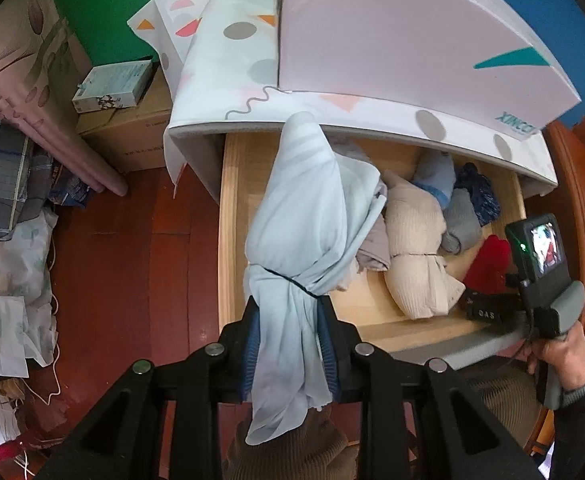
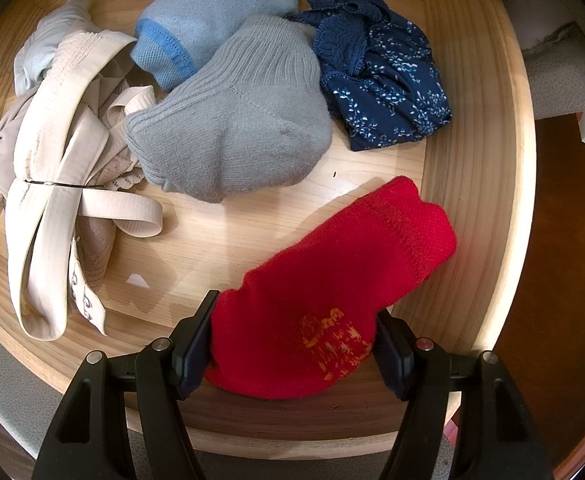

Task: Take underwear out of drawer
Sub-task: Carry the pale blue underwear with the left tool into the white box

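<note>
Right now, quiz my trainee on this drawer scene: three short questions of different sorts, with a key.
1. True or false: the left gripper is shut on the pale blue bundle.
2. Which item sits between the right gripper fingers? A) grey sock B) red sock C) navy underwear
3. Fill in: a thin black ____ ties the cream bundle in the drawer.

Key: 1 true. 2 B, the red sock. 3 band.
</note>
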A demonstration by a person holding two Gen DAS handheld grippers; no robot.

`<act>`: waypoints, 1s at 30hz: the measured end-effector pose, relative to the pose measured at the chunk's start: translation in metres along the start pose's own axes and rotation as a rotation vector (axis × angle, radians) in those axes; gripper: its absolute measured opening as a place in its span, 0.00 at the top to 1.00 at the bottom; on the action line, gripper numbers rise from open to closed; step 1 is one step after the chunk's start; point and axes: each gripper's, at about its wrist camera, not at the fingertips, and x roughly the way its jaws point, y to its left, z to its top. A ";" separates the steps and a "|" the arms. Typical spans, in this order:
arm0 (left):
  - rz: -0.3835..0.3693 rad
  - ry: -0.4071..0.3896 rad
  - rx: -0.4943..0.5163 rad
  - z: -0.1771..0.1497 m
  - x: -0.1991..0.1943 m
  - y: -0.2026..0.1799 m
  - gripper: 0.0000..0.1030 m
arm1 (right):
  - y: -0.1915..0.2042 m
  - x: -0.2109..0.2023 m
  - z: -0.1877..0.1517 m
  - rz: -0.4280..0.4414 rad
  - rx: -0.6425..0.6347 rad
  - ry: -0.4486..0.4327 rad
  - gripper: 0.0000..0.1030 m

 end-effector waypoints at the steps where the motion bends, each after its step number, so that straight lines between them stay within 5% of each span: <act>1: -0.001 -0.005 0.001 -0.002 -0.003 0.000 0.74 | 0.000 0.000 0.000 0.000 0.000 0.000 0.36; 10: -0.022 -0.083 0.034 -0.014 -0.054 -0.002 0.74 | 0.000 0.000 0.000 0.000 0.000 0.000 0.36; 17: -0.047 -0.240 0.053 0.000 -0.130 -0.006 0.74 | 0.000 0.000 0.000 0.000 0.000 0.000 0.36; 24: -0.052 -0.410 0.066 0.060 -0.196 -0.022 0.74 | 0.000 -0.001 0.000 0.000 0.002 0.000 0.36; 30: -0.051 -0.442 0.050 0.135 -0.196 -0.035 0.73 | 0.000 -0.001 0.001 0.000 0.001 0.000 0.35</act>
